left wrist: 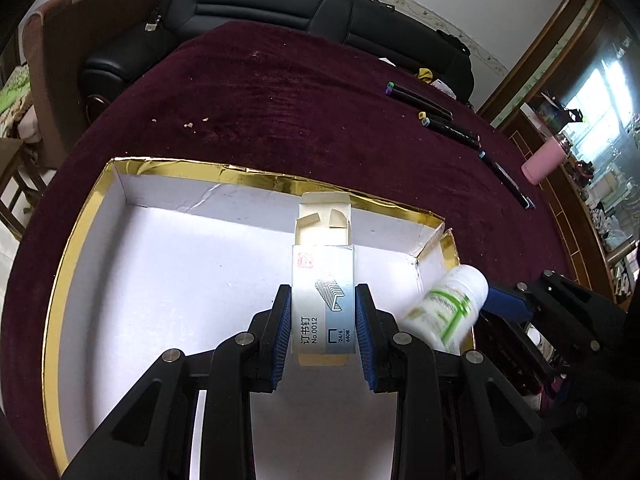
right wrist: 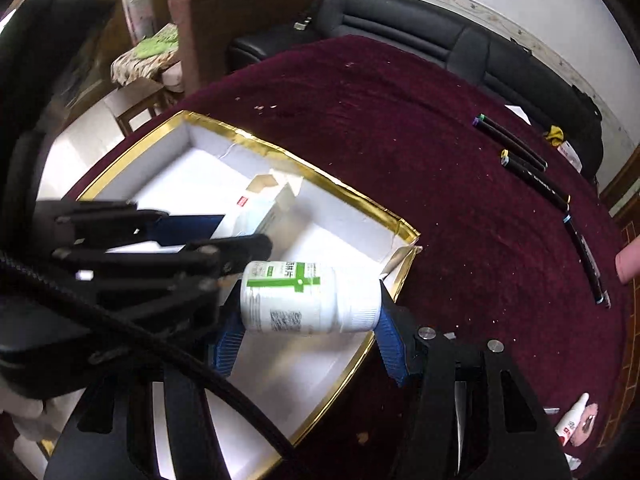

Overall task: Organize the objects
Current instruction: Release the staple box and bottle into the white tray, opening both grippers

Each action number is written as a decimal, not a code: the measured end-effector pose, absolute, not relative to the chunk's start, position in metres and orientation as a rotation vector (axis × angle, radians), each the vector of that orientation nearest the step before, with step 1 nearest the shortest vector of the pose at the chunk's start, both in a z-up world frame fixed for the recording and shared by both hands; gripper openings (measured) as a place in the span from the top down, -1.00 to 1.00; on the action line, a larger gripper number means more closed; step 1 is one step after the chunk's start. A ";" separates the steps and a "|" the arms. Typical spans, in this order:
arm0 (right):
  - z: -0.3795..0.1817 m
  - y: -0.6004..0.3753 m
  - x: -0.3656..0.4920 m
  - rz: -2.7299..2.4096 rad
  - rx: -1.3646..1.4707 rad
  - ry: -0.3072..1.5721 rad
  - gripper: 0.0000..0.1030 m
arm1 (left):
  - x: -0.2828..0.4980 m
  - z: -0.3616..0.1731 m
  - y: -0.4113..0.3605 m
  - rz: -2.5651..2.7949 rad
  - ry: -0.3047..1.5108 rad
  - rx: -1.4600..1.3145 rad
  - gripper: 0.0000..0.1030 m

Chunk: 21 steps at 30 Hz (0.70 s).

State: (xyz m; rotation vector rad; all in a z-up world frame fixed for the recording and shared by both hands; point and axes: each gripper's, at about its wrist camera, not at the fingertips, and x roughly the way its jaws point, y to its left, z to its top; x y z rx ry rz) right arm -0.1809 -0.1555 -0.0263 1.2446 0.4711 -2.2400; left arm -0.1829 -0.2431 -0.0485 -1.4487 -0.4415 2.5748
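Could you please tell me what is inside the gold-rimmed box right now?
The gold-rimmed box shows only bare white floor. The staple box and white bottle are gripper-held above it; the floor beneath them is hidden.

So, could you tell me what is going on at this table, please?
A person is tidying small things into a shallow white box with a gold rim on a dark red tablecloth. The left gripper is shut on a small box of staples with its end flap open, held over the white box. The right gripper is shut on a white bottle with a green label, held sideways over the box's near corner. Several black pens lie on the cloth beyond.
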 end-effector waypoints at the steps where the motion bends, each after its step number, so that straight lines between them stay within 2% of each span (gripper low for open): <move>1: -0.027 -0.155 -0.184 -2.241 1.252 0.457 -0.14 | -0.183 -0.049 -0.244 2.571 -0.455 -1.447 0.49; 5: -0.024 -0.153 -0.181 -2.240 1.256 0.415 -0.14 | -0.184 -0.051 -0.251 2.546 -0.529 -1.457 0.49; 11: -0.004 -0.137 -0.170 -2.273 1.209 0.379 -0.14 | -0.168 -0.036 -0.252 2.577 -0.525 -1.427 0.49; 15: 0.034 -0.096 -0.145 -2.314 1.142 0.306 -0.14 | -0.137 -0.007 -0.250 2.600 -0.542 -1.356 0.49; 21: 0.118 -0.010 -0.087 -2.380 1.002 0.123 -0.14 | -0.063 0.066 -0.216 2.608 -0.531 -1.134 0.49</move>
